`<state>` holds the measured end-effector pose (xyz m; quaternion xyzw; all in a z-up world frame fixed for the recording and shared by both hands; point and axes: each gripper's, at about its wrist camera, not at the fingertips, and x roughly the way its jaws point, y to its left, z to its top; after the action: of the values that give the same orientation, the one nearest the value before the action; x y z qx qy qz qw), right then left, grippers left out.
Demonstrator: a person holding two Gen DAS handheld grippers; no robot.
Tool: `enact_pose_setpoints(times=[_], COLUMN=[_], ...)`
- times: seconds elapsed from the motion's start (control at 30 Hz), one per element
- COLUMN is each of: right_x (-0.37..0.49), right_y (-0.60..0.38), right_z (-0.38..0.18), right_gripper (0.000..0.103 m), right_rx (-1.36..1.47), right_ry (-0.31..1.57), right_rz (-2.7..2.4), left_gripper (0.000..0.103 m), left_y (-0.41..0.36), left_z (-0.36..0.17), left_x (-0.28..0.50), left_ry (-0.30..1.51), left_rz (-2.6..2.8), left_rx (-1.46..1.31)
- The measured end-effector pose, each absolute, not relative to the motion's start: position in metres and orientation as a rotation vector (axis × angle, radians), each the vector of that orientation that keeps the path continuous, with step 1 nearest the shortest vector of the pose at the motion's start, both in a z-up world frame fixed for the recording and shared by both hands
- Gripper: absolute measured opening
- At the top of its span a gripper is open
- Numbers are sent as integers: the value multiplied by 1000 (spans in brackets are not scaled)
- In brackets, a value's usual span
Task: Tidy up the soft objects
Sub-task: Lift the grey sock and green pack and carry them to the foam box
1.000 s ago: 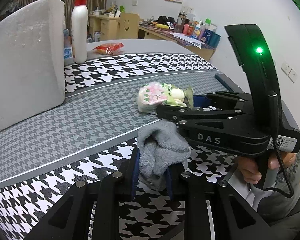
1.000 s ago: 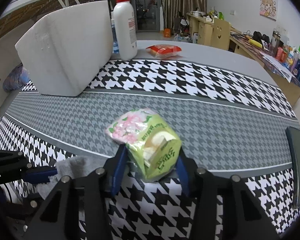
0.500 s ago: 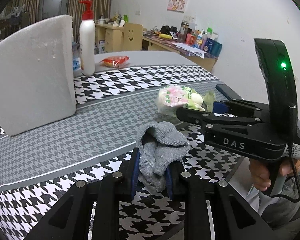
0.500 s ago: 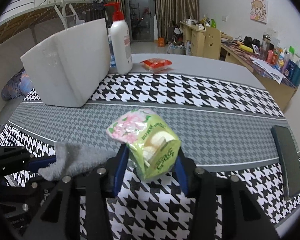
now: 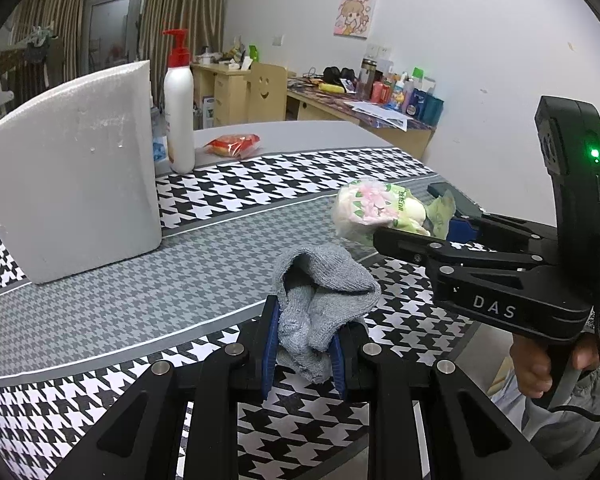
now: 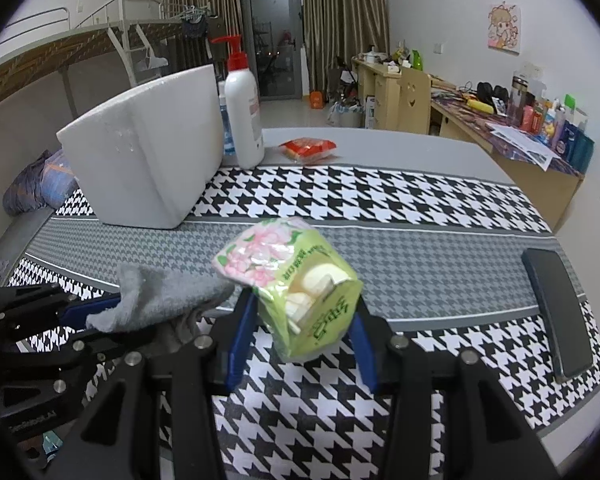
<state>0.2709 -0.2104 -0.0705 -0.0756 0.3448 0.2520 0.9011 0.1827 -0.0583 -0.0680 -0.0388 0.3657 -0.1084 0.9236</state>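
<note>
Both loads have risen off the desk [image 6: 380, 184]: my left fingers [image 5: 302, 340] grip the grey sock [image 5: 322, 304], my right fingers [image 6: 300, 336] grip the tissue pack [image 6: 296, 288], white foam box [image 5: 72, 172] ahead-left, nearer my left hand.

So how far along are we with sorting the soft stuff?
Both pickups look done: the left gripper is shut on the grey sock, the right gripper on the tissue pack, both lifted off the table. Nothing is placed yet; the white foam box seems the likely destination.
</note>
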Motion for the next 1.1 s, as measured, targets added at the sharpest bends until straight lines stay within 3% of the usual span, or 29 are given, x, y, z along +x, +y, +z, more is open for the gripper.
enact_pose_setpoints(times=[1.1], right_x=[237], right_y=[-227], right_z=[-38], right_gripper=[50], right_rx=[-88], right_ry=[593], right_rz=[513], left_gripper=[24], left_y=[-56], left_z=[-26], left_x=[164], left_ry=[613], left_rz=[-198], left_rx=[-17])
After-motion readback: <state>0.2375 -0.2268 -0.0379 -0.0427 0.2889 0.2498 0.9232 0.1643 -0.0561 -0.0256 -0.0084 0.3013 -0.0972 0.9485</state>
